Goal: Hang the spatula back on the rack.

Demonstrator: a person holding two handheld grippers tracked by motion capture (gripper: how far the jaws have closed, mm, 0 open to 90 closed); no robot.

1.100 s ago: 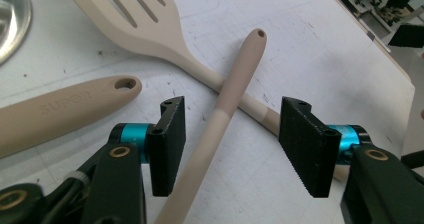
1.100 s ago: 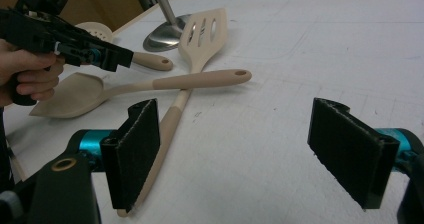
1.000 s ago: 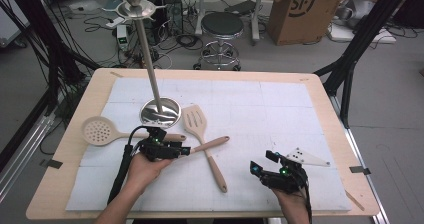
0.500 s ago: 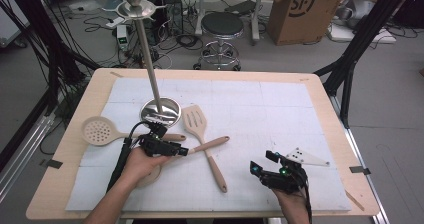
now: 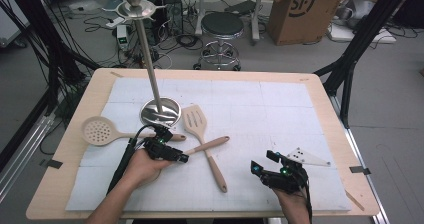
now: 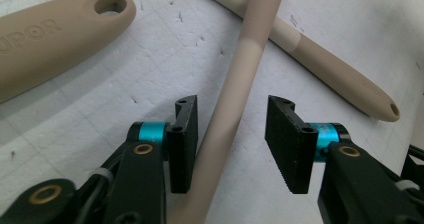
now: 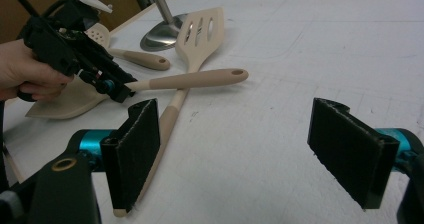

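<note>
So the left gripper (image 5: 179,154) sits low over the white mat (image 5: 280,109) with the pale neck of the spoon handle (image 6: 235,99) running right between its jaws. They've just been closing in and are about half open. One pad looks to be brushing the handle and the other clearly has a gap, so I'd say there's no real grip yet. Going for the thin neck makes sense, since the spoon's wide head is tucked under the hand on the near left. Heads up though: that handle crosses the slotted spatula (image 5: 195,121) just to the right, so lifting could drag it along. The skimmer (image 5: 97,130) lies just left and far of the gripper, and the metal stand (image 5: 160,111) is right behind it, so the far-left side is cramped. The right gripper (image 5: 263,161) hangs near the table's near edge (image 5: 200,215) with jaws wide and nothing between them. There's loads of bare mat to the right and far right for moving.
</note>
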